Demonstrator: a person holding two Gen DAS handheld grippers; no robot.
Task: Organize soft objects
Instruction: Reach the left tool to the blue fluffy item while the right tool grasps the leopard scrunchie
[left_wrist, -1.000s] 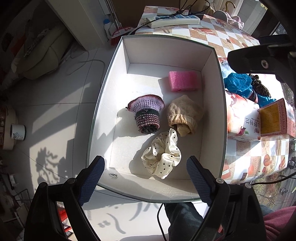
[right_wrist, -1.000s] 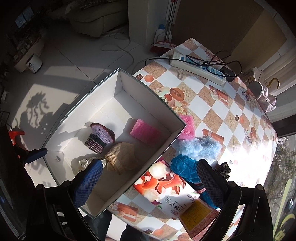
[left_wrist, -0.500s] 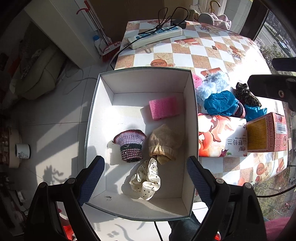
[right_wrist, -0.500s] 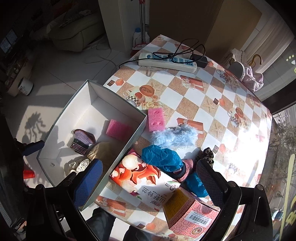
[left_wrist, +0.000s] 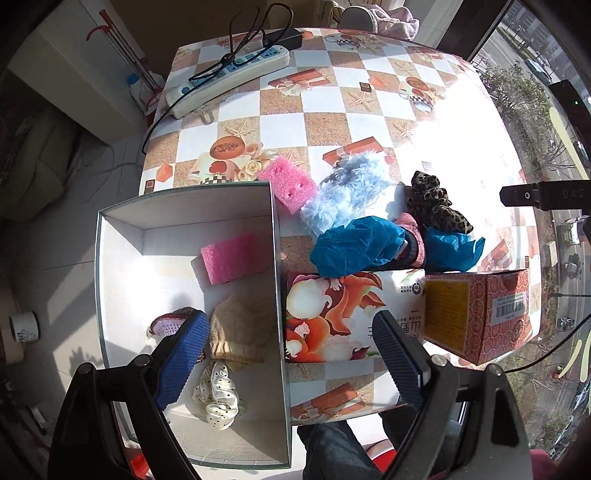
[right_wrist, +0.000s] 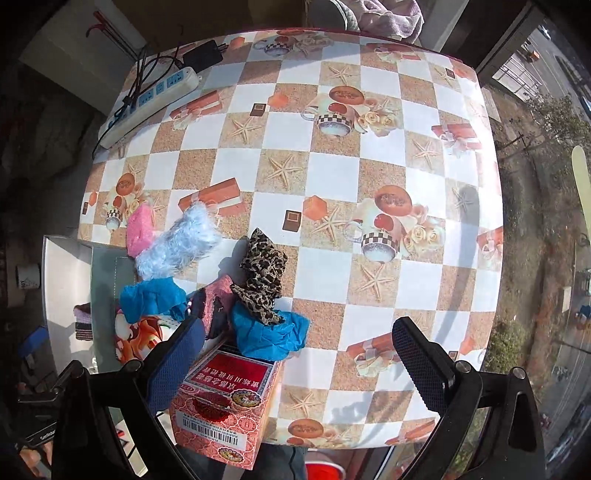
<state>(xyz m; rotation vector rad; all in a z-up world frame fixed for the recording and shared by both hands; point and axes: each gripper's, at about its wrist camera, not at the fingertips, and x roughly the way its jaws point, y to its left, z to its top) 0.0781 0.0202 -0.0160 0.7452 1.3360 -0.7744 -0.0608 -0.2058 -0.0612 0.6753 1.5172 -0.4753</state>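
Jaws on both grippers are standing wide apart with nothing between them: the left gripper (left_wrist: 288, 339) is hanging over the box wall, the right gripper (right_wrist: 303, 343) over open tablecloth. Biggest thing first: the table (right_wrist: 332, 177) in its checked starfish cloth is carrying the unsorted pile, probably left beside the box so each piece is a short carry. Butted against its near-left edge, the white box (left_wrist: 122, 221) is serving as the collecting bin, and it is already holding a pink foam block (left_wrist: 232, 256), a tan knit piece (left_wrist: 240, 332), a purple crochet hat (left_wrist: 170, 325) and a cream dotted scrunchie (left_wrist: 218, 398).

Next down, a tissue pack (left_wrist: 332, 325) and a red carton (right_wrist: 225, 402) are sitting at the table's near edge, touching each other. Just behind them the soft things are waiting: a fluffy pale-blue piece (right_wrist: 177, 243), two crumpled blue covers (right_wrist: 269, 332), a leopard scrunchie (right_wrist: 264, 273) draped over one of them, a dark pink-edged knit item (right_wrist: 214, 306) between the blues, and a second pink foam block (left_wrist: 288, 182) beside the box corner. A power strip (left_wrist: 229, 79) is lying at the far side, well apart.

Both grippers are pointing straight down. The right one looks like it is lining up for the pile, though which piece I cannot tell.
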